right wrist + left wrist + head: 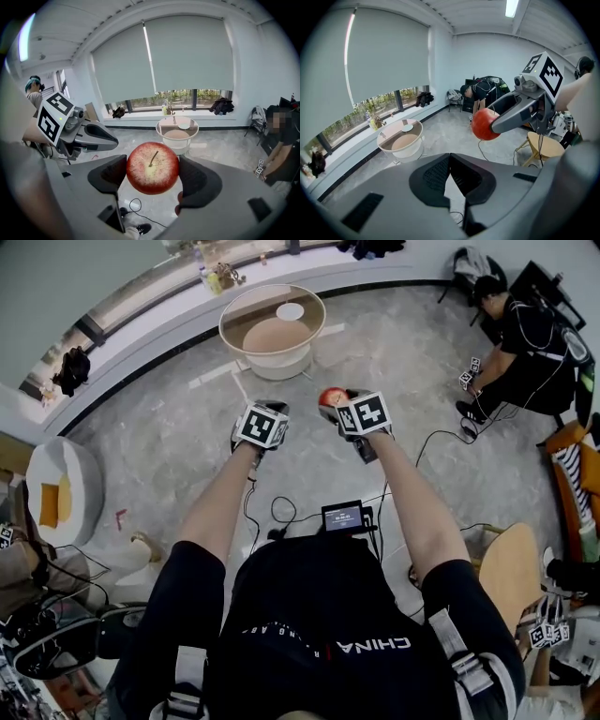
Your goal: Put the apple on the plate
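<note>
A red apple [328,396] [153,168] sits between the jaws of my right gripper [335,406] [153,172], which is shut on it, stem toward the camera. I hold it in the air over the floor. In the left gripper view the apple [484,124] shows at the tip of the right gripper [510,114]. My left gripper [258,423] [449,161] hangs beside it on the left, shut on nothing. A small white plate [290,311] [407,127] [184,125] lies on a round glass-topped table [230,320] [161,127] ahead, well beyond both grippers.
A person [525,334] crouches at the back right. A white round seat with an orange cushion [61,493] stands left. A wooden stool [511,568] [543,145] is at my right. Cables [281,512] trail on the floor. Bottles [211,277] stand on the window ledge.
</note>
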The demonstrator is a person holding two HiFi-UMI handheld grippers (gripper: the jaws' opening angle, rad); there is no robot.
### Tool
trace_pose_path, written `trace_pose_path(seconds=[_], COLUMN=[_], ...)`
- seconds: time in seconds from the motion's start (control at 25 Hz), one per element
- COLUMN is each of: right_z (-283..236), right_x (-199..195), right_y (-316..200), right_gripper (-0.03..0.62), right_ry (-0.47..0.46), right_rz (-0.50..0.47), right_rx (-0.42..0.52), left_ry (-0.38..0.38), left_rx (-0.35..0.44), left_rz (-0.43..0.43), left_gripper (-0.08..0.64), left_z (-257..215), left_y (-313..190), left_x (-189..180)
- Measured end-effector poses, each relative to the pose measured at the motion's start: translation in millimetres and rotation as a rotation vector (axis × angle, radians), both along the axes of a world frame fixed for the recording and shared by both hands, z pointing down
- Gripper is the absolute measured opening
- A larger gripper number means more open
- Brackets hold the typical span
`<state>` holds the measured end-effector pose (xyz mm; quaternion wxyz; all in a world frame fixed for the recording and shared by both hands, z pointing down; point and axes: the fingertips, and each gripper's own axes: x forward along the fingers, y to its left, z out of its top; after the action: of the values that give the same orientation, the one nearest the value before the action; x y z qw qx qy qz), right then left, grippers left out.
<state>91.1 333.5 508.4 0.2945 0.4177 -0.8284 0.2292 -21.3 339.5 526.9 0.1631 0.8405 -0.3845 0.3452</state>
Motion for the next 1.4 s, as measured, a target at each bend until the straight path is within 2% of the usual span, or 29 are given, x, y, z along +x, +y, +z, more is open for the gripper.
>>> trace_pose_path(seconds=[0.48, 0.8, 1.04, 1.12, 1.28, 1.4], right_z=[14, 18, 34, 41, 47, 44], right_x=[42, 43, 38, 33, 5, -12], right_y=[-11, -18, -37, -62, -173, -239], right_gripper=[0.348, 0.348, 0.347, 0.348, 0.348, 0.348], right_ry=[-0.023, -0.041, -0.060, -0.052, -0.031, -0.013], right_rz=[-0.039, -0.035, -0.035, -0.034, -0.029, -0.016], right_rx=[-0.011, 0.007, 0.017, 0.009, -0.017, -0.032], left_ry=[-0.030, -0.043, -0.031, -0.021, 0.009, 0.028], left_rx=[0.018, 0.028, 0.001, -0.005, -0.045, -0.067], left_rz=[-0.007, -0.004, 0.025, 0.031, 0.055, 0.075], left_gripper=[0.018, 0.018, 0.018, 0.018, 0.018, 0.018], left_z=[3, 8, 33, 42, 55, 55], left_y=[-15, -22, -45, -74, -189, -255], left_x=[50, 49, 52, 48, 23, 6])
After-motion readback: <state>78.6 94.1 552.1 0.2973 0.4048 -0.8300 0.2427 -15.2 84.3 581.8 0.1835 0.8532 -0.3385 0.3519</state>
